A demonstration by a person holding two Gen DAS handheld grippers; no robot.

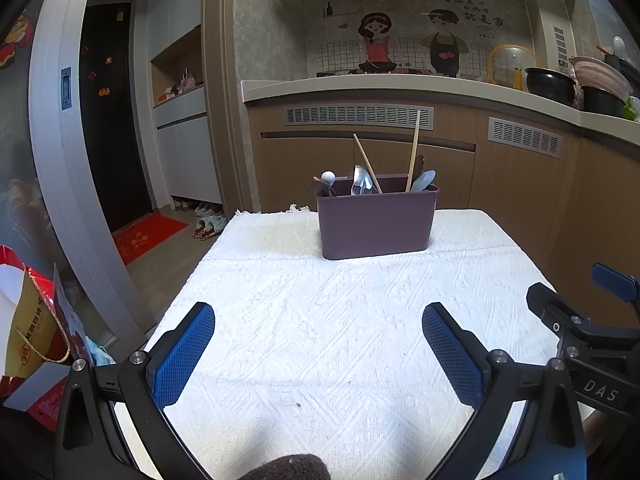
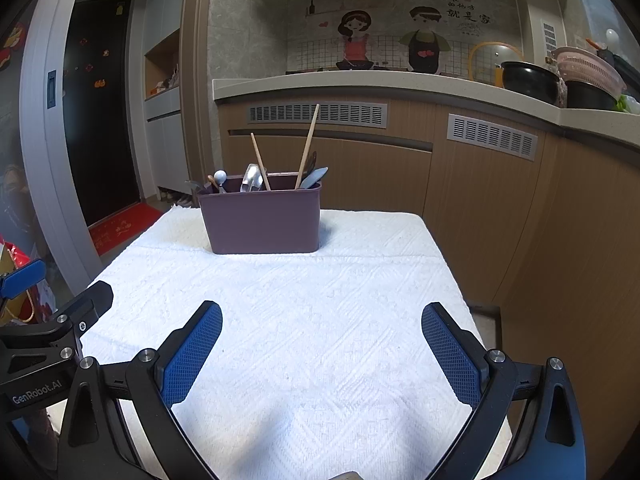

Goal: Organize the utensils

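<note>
Left claw (image 1: pixel 318 354) released, right claw (image 2: pixel 322 354) released — utensils in purple caddy (image 2: pixel 262 222)

The left black-framed tongs with blue textured pads (image 1: pixel 318 354) are hanging low over the white cloth-covered surface (image 1: pixel 320 320), their two fingers spread wide apart with nothing between them. The right black-framed tongs with blue textured pads (image 2: pixel 322 354) are hovering at about the same height, equally wide open and gripping nothing. Both pairs are pointing forward, level and side by side; the right tongs' body is showing at the right edge of the left wrist view.
</note>
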